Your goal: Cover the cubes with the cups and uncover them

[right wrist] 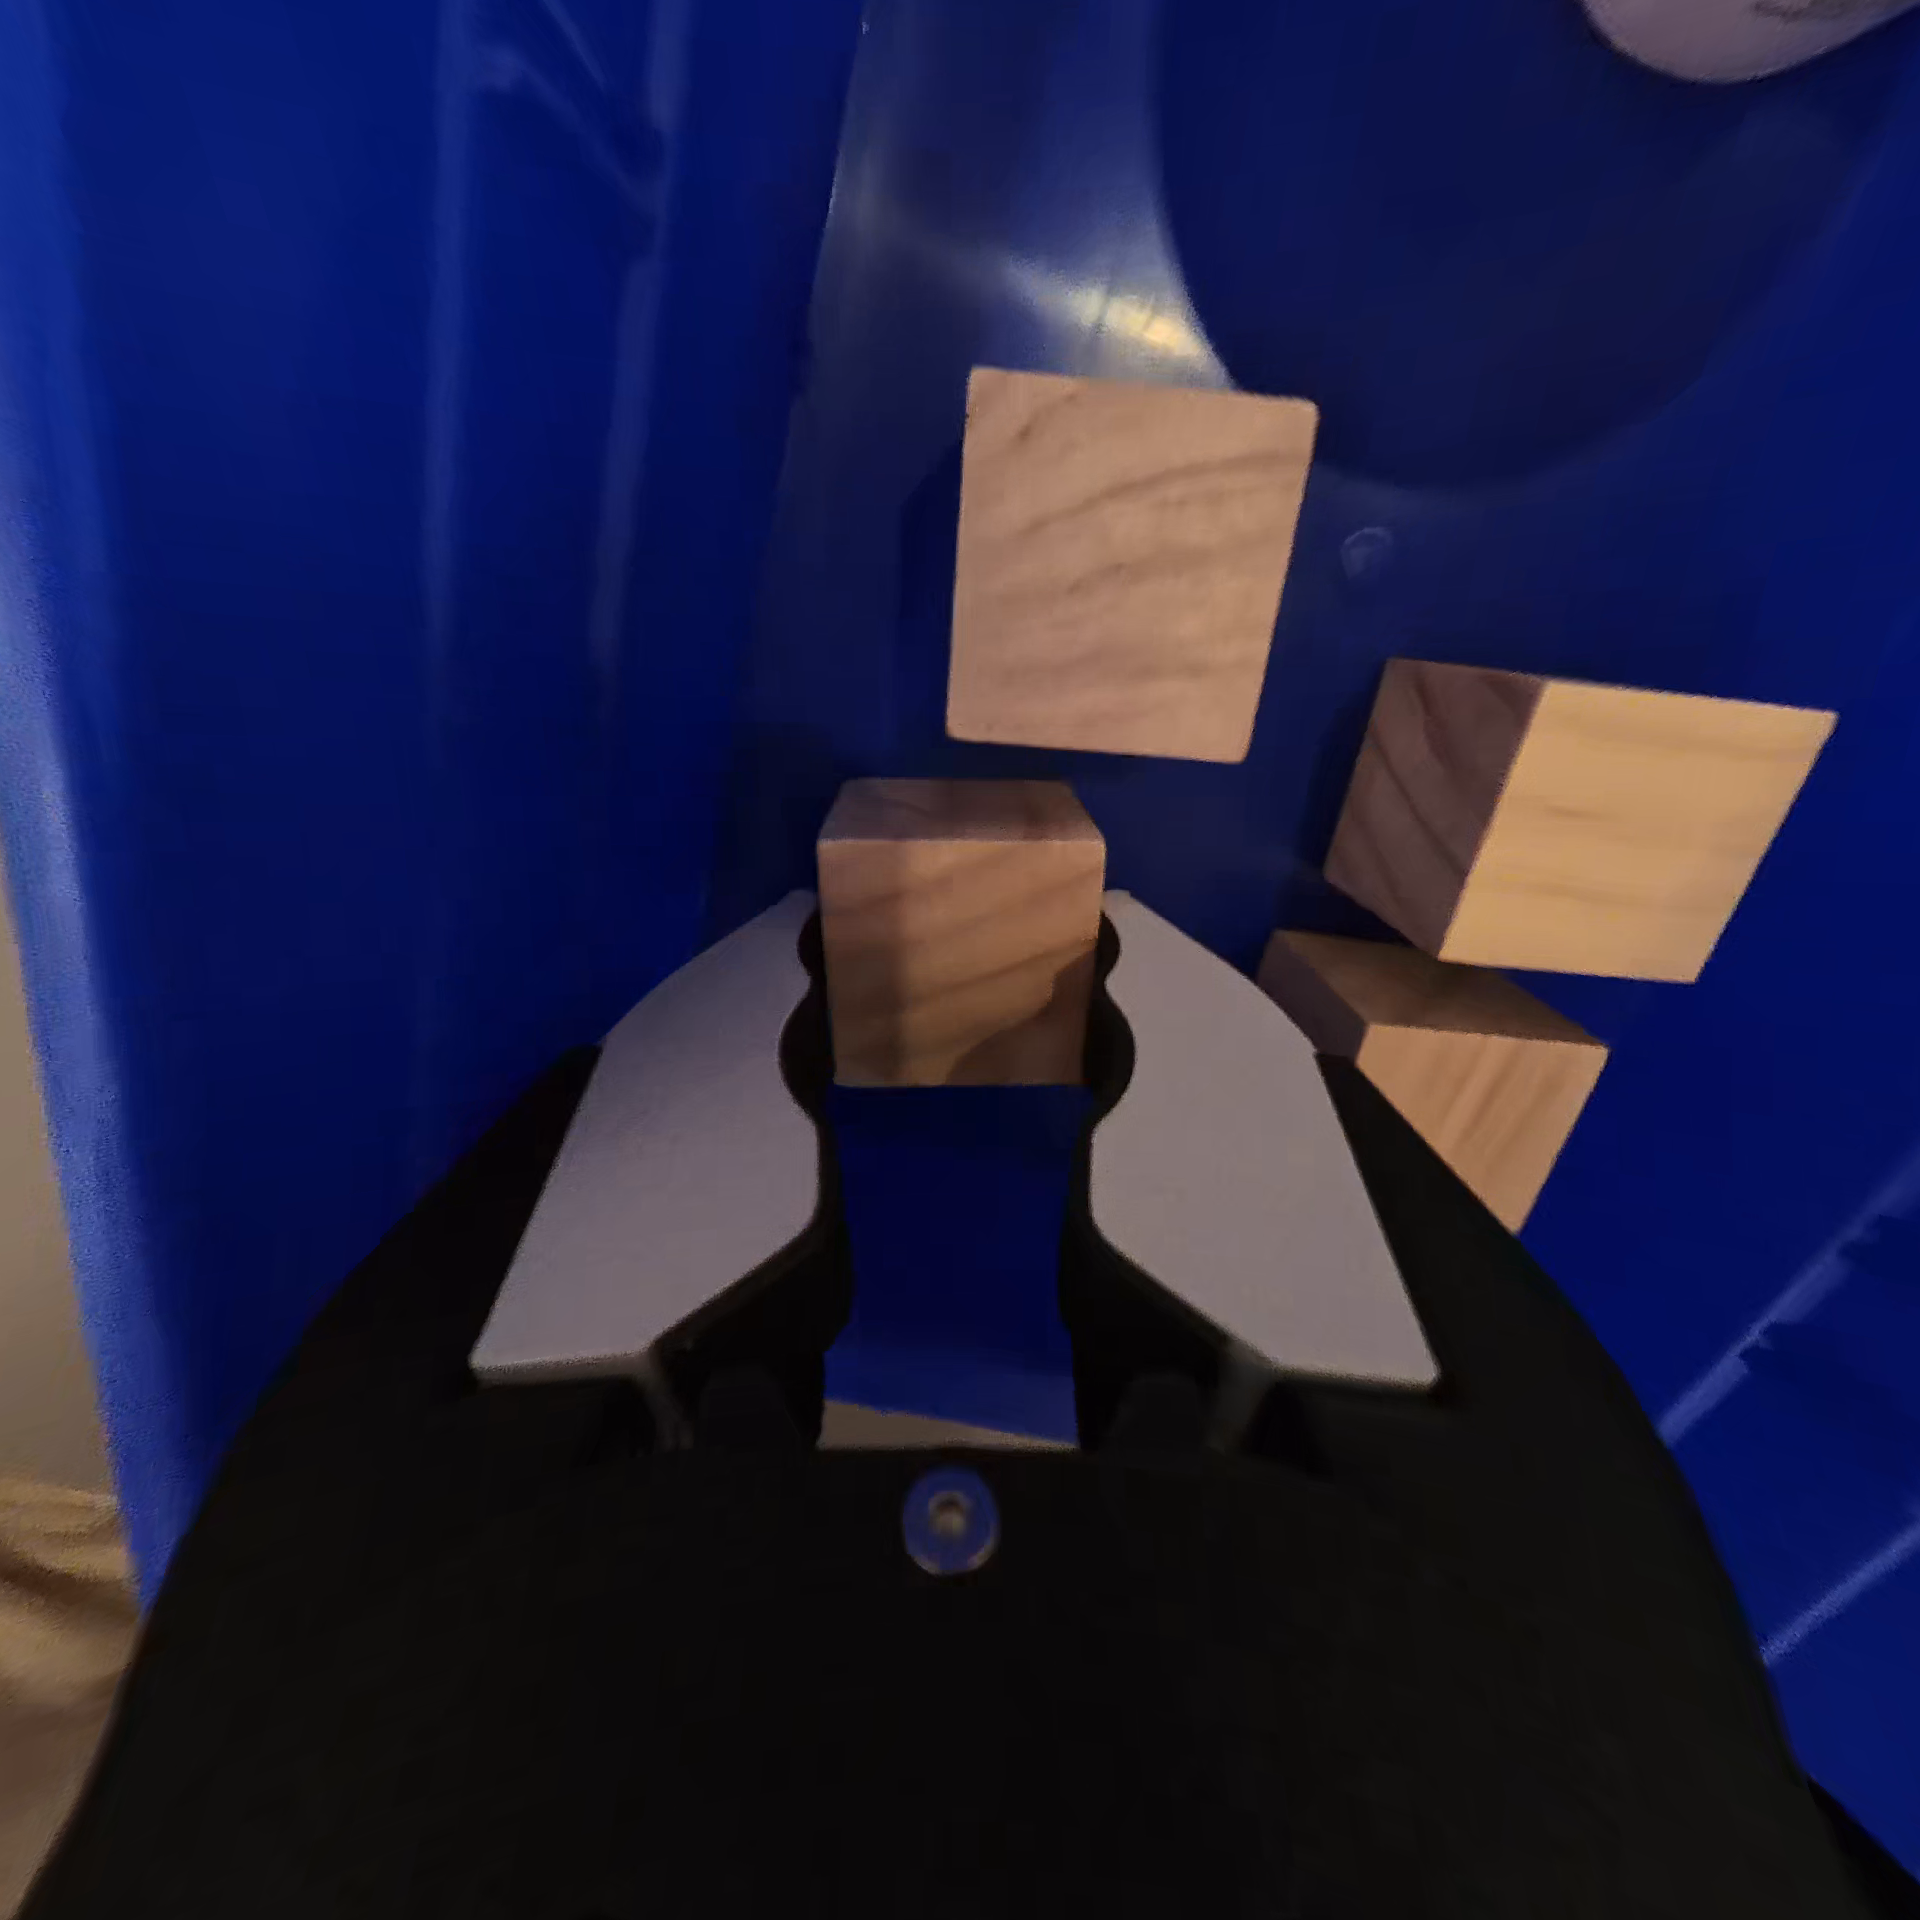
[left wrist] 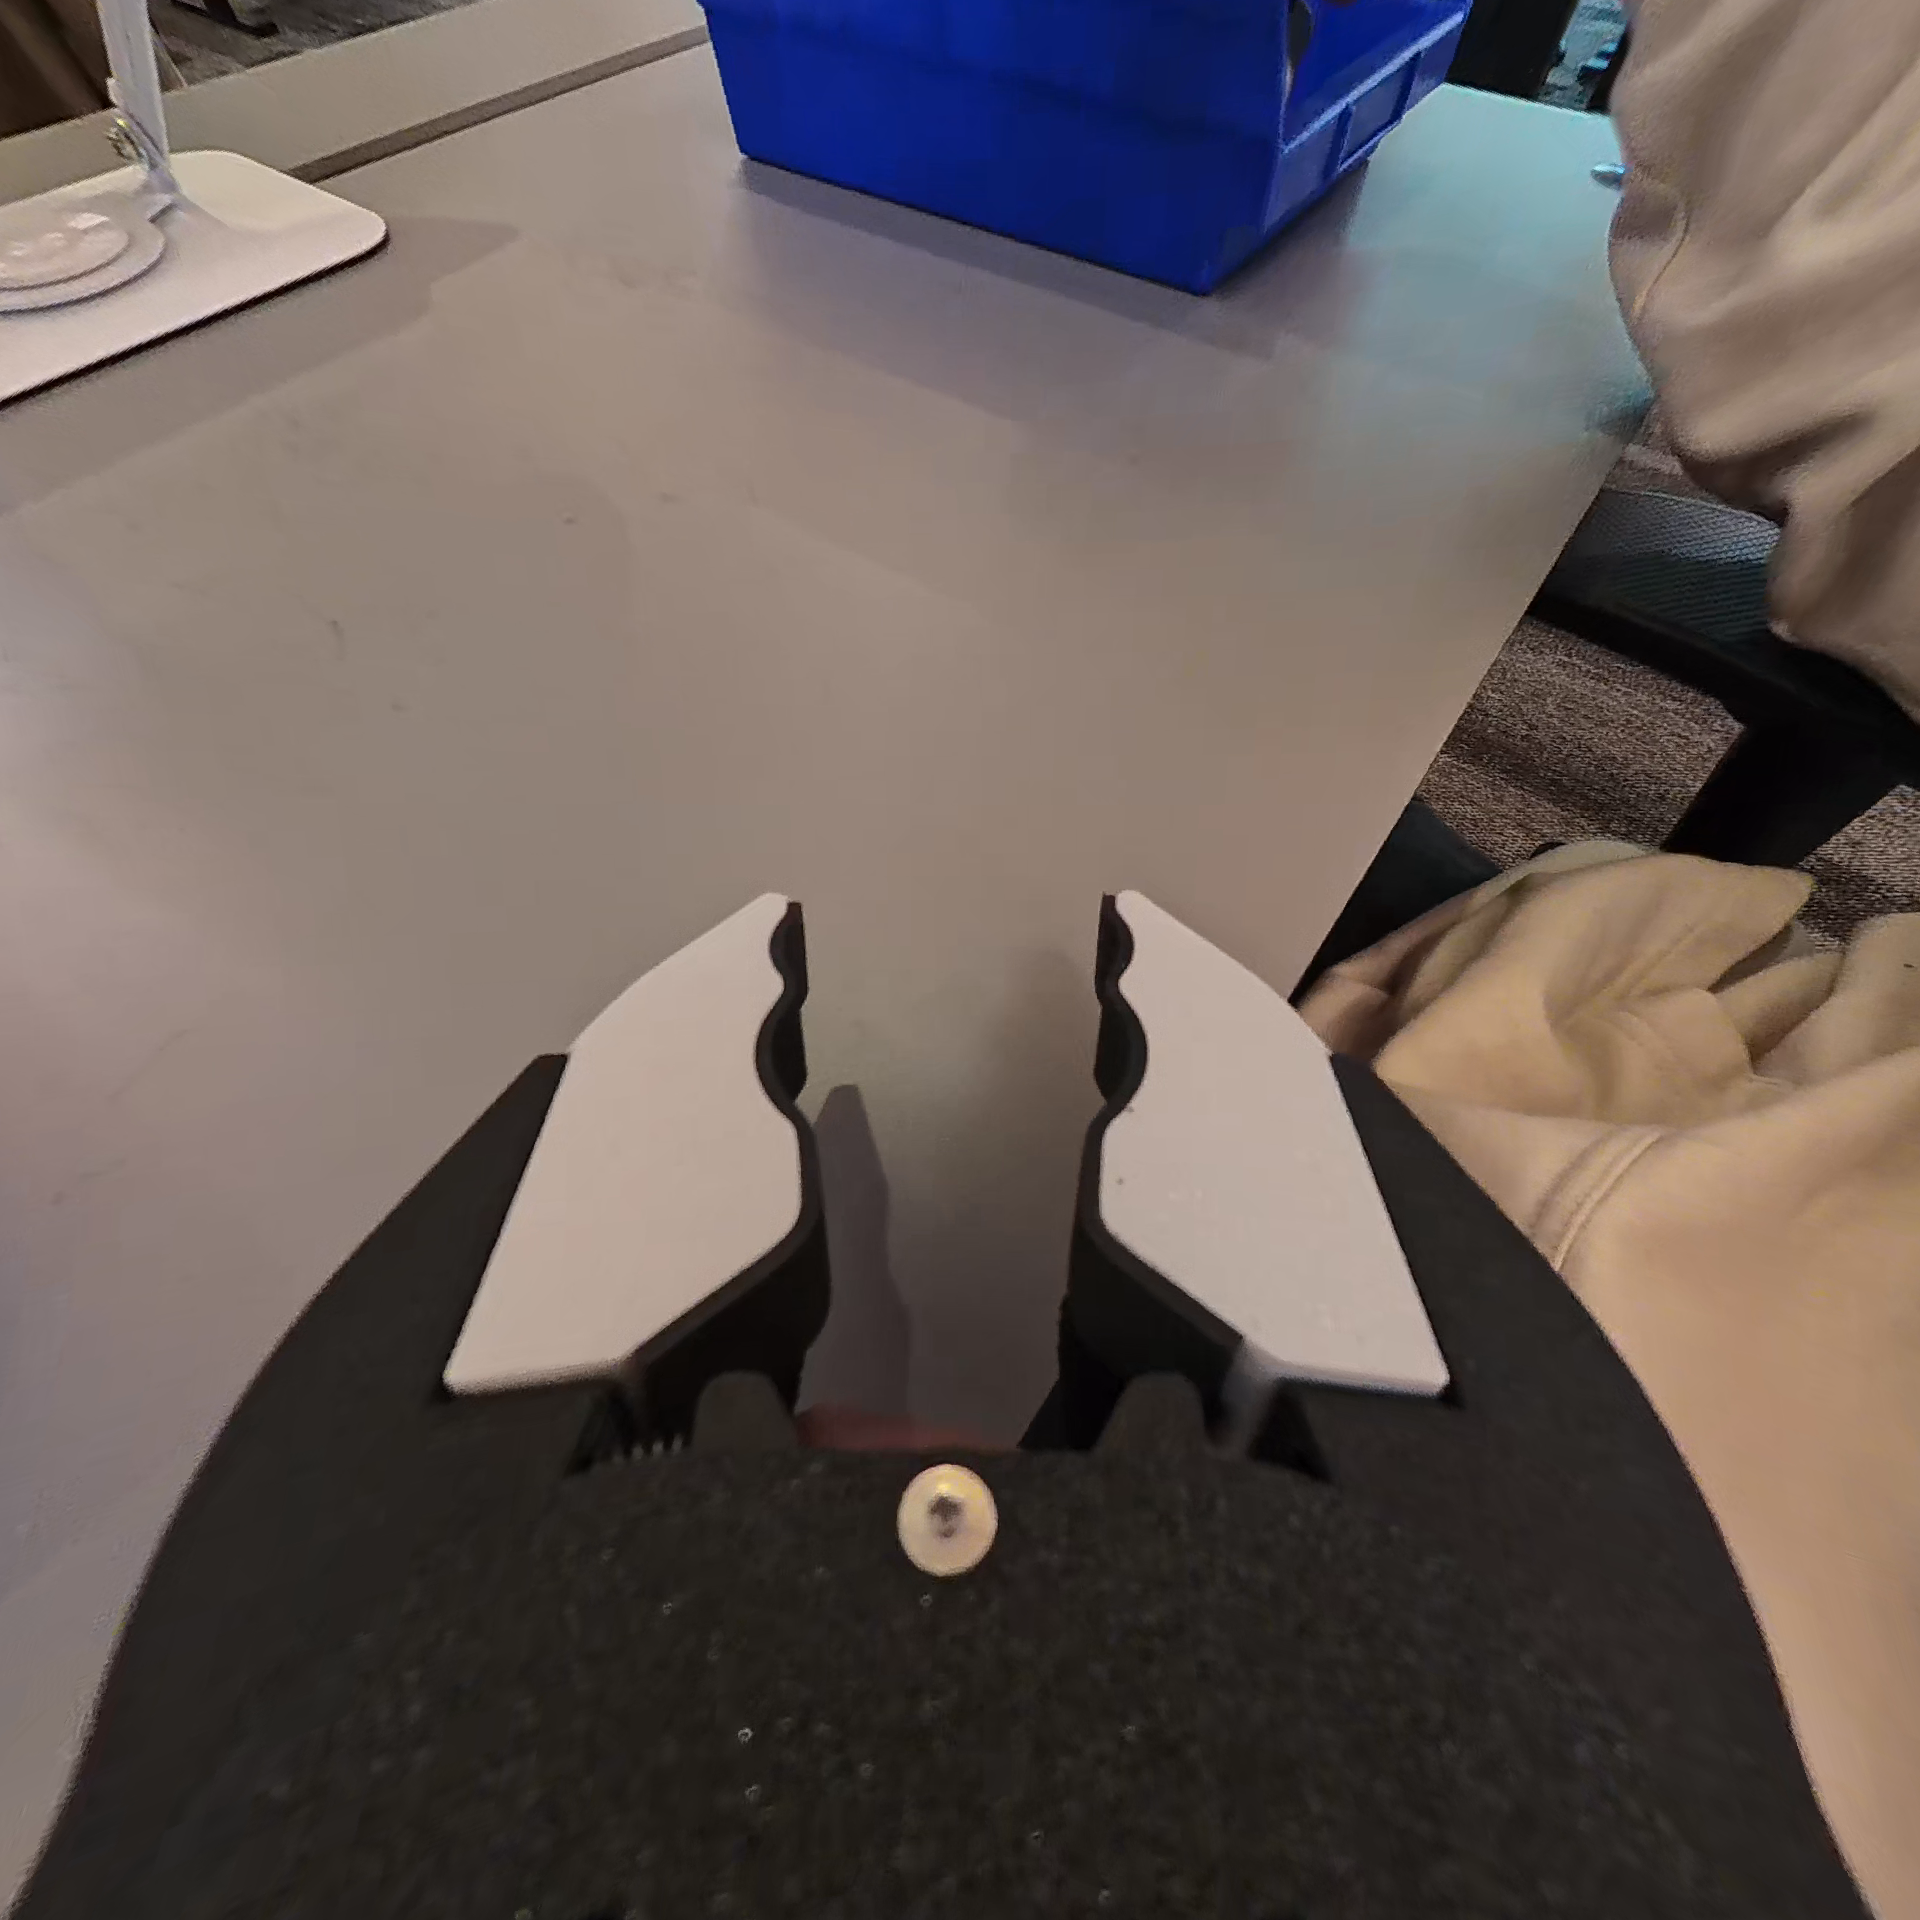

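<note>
1. The right gripper reaches down inside the blue bin, its jaws pinching one wooden cube by its two side faces, close to the bin's left wall.
2. Judged from this, the step in hand is fetching a cube. Lift straight up so that the cube does not scrape that wall.
3. Three more cubes lie on the bin floor: one just beyond the held cube, two toward the right wall, touching each other. Keep clear of the nearest one while rising.
4. The grip sits on the fingertips only; hold the squeeze steady, or the cube may twist out.
5. The left gripper hovers over the grey table near its right edge, jaws spread and empty, with the bin at the far edge.
6. No cups show in either view.
</note>
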The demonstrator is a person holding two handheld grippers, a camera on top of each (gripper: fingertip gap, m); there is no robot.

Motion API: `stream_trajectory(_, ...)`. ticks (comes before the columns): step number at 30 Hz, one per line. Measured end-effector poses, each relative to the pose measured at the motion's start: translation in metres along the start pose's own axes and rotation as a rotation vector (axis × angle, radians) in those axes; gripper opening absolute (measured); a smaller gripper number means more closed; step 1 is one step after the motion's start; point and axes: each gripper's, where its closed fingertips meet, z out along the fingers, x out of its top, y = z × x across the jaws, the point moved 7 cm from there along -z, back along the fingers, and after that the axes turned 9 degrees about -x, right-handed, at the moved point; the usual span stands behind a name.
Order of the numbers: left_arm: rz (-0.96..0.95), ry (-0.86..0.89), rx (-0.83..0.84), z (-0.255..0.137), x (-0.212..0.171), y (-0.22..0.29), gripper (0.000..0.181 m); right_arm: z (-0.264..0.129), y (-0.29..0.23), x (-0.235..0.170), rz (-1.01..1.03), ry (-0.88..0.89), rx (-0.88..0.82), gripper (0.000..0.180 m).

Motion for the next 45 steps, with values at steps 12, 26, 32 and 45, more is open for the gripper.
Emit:
stream_trajectory(12, -0.012, 0.100, 0.219, -0.010, 0.015, -0.014, 0.058, -0.124, -0.020, -0.032, -0.056, 0.707, -0.106, 0.065)
stream_trajectory(26, -0.167, 0.090, 0.765, -0.022, 0.013, -0.053, 0.053, -0.089, -0.193, -0.103, -0.011, 1.298, 0.220, 0.058)
stream_trajectory(32, -0.193, 0.093, 0.771, -0.029, 0.006, -0.059, 0.052, -0.078, -0.197, -0.102, -0.059, 1.226, 0.193, 0.059)
stream_trajectory(45, -0.154, 0.044, 0.715, -0.023, 0.005, -0.059, 0.053, -0.077, -0.098, -0.105, 0.285, 1.162, -0.214, 0.074)
